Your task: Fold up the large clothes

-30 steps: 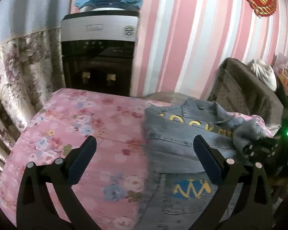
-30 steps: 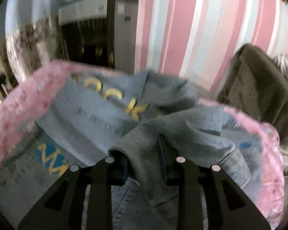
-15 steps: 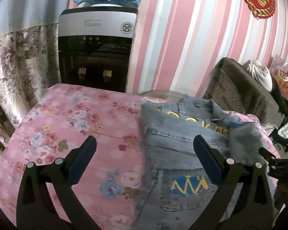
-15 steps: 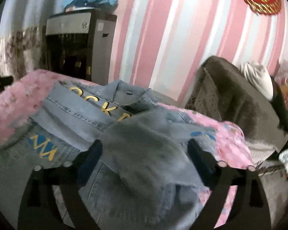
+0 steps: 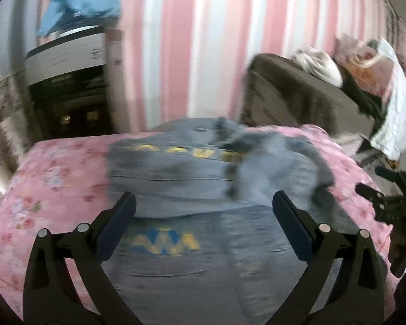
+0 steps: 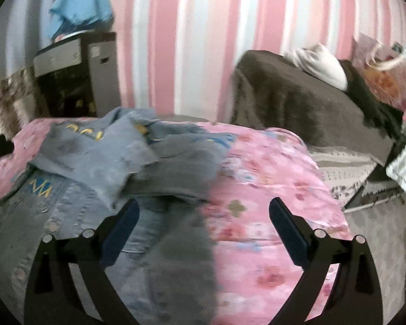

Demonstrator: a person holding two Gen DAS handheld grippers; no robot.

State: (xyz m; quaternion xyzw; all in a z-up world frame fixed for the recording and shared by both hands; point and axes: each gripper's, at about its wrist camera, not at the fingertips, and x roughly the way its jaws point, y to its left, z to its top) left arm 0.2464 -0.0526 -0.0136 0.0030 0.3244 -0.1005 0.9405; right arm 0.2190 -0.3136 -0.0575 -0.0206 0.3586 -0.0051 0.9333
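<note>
- The denim jacket (image 5: 203, 195) lies back-up on the pink floral bedspread (image 5: 54, 178). Its long axis runs from the lower centre of the left wrist view, where the hem is, up to the collar near the striped wall.
- One sleeve (image 5: 278, 168) is folded across the back, right of centre in that view, covering the end of the yellow lettering. It looks bunched, not flat.
- The left gripper (image 5: 203, 216) is spread wide and holds nothing. It hangs over the jacket's lower back, with the blue and yellow patch (image 5: 166, 239) just below and between its pads. The jacket lies straight ahead of it and under it.
- The right gripper (image 6: 203, 222) is also wide apart and empty. It straddles the jacket's right edge: denim (image 6: 94, 189) fills the left half of its view and bare bedspread the right half, so the jacket lies ahead and to its left.
- Judgement: the left gripper sits squarely over the body and the right one at the edge, so the right is nearer the folded sleeve (image 6: 176, 173) and the right side seam. The left is nearer the still-unfolded left side. The next fold probably turns on that left edge being brought across the long axis.
- Both views are blurred, so whether either claw touches the cloth cannot be told.
</note>
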